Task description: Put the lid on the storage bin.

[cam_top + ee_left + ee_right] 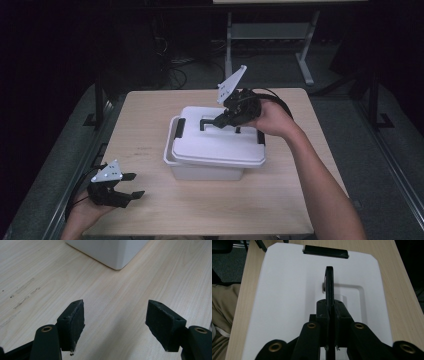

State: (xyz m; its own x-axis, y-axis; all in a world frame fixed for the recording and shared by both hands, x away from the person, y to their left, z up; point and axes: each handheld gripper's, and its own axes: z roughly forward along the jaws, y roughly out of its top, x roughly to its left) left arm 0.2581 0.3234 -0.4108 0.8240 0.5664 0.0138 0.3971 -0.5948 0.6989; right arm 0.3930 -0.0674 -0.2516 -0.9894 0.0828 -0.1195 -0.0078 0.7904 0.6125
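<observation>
Right gripper [220,120]: jaws pinched flat on the black carry handle [329,282] of the white storage box's lid [220,142], the handle raised upright between the pads. Handle's long axis runs straight away from the gripper in the right gripper view, toward the black latch [325,251] at the lid's far edge; across the box's length in the high view. The handle lies directly within this gripper, so any lift looks to be the right hand's [272,120] work, pulling upward. Left gripper [127,186]: jaws standing apart with nothing between them, low over the bare wooden table [150,125] near its front left corner, well apart from the box. White storage box [205,172]: centre of table, lid seated, slightly askew. The right gripper view settles the pinch on the handle. The left gripper view gives a lower corner of the box [117,257] ahead. The high view alone relates both hands.
</observation>
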